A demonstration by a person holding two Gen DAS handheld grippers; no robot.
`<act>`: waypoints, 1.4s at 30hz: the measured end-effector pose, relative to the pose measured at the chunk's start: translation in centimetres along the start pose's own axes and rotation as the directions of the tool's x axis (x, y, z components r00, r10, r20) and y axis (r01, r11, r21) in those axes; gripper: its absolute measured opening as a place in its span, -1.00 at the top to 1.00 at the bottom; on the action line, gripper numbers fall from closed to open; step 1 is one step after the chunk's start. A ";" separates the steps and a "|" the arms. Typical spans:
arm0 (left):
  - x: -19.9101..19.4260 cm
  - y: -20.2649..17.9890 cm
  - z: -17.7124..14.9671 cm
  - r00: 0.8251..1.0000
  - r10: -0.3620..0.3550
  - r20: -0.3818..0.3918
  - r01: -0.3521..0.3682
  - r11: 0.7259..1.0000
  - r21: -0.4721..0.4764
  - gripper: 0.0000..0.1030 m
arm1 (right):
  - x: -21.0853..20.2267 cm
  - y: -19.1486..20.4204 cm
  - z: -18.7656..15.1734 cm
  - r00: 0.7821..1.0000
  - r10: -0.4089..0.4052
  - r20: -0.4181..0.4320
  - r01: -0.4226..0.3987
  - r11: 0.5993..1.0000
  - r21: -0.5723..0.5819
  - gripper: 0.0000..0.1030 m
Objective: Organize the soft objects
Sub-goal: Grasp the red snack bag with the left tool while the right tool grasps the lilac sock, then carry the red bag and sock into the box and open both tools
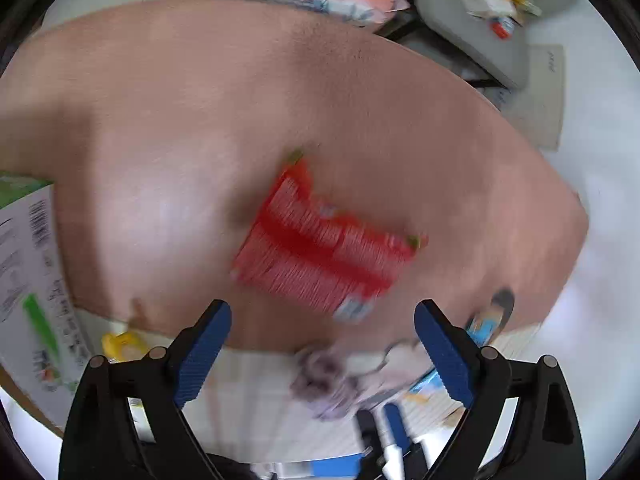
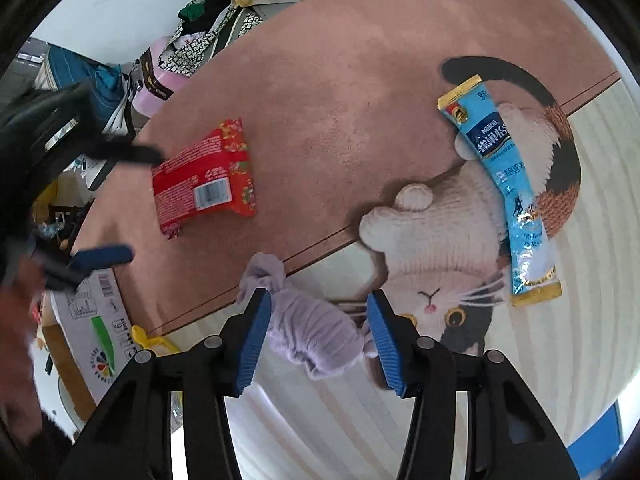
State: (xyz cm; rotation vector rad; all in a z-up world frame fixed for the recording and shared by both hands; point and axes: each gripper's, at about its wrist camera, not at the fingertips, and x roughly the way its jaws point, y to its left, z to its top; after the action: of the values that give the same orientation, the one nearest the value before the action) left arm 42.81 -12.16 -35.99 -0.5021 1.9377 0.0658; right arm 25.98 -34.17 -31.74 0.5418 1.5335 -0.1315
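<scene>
Left gripper (image 1: 322, 344) jaws spread wide, empty, view motion-blurred. Right gripper (image 2: 318, 336) jaws parted, angled down, nothing clamped.

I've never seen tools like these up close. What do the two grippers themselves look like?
Both look alike: the left gripper and right gripper each have black angular plastic arms with round silver-grey pivot pins, ending in two blue ribbed finger pads. No cables or sleeves are visible.

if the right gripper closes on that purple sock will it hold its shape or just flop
The purple sock, lying between the open right gripper fingers, looks bunched and wrinkled, so it will probably squash and droop rather than hold shape. Its ribbed knit suggests decent grip against the ridged pads. It likely weighs little; the loose end may dangle.
</scene>
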 end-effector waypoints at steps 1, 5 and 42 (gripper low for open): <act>0.5 -0.2 0.6 1.000 0.010 -0.005 -0.010 1.000 -0.020 -0.82 | 0.3 -0.2 0.2 1.000 0.005 -0.004 -0.005 1.000 0.004 -0.02; 2.5 -1.5 1.7 0.990 0.143 -0.012 -0.143 0.990 0.006 -0.83 | 1.1 -0.1 0.9 1.000 0.005 -0.022 -0.005 1.000 -0.013 -0.02; 3.3 -1.1 -7.2 0.917 0.346 0.200 -0.400 0.772 0.494 -0.09 | 6.8 5.2 -3.1 0.970 -0.104 -0.221 0.037 0.957 -0.288 -0.05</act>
State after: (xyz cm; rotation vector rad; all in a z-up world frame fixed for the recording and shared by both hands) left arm 35.88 -16.18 -35.71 0.2590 1.8306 -0.1835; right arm 25.62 -26.65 -36.88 0.2805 1.7668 0.1002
